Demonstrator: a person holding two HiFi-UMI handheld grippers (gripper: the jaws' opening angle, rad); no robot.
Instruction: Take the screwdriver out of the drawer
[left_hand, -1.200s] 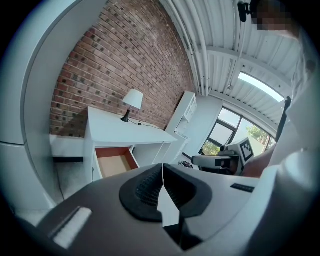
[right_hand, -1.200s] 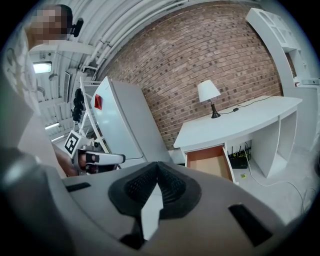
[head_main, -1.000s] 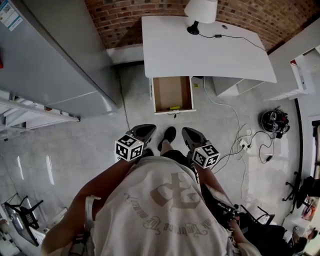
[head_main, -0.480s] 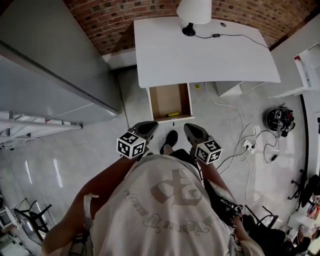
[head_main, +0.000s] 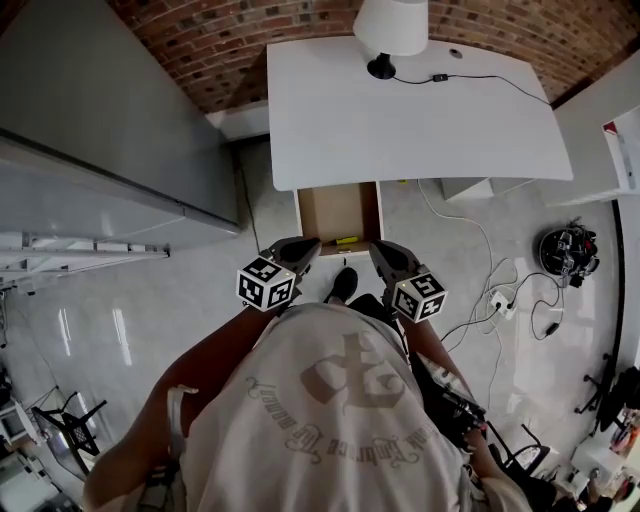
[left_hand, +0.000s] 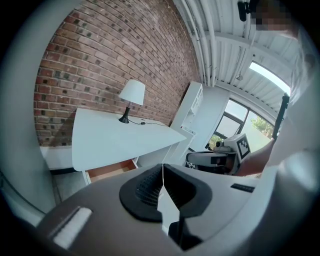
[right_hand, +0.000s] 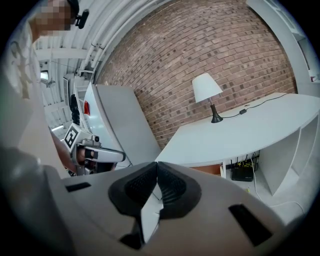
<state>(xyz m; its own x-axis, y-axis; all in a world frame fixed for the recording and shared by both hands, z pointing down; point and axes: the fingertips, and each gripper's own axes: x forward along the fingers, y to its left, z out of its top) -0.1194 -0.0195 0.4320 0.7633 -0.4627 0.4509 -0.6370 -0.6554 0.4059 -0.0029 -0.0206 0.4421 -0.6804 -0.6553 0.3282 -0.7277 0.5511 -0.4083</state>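
Left gripper and right gripper are both clenched with nothing between the jaws, positioned just short of the open drawer under the desk. The yellow screwdriver lies inside the drawer, against its front wall. Step in hand appears to be the approach. The next move calls for parting one gripper's jaws and lowering them over the screwdriver.

We find the open drawer reachable from above at its front; the desk overhangs its rear. Cabinet bounds our left, floor cables our right.
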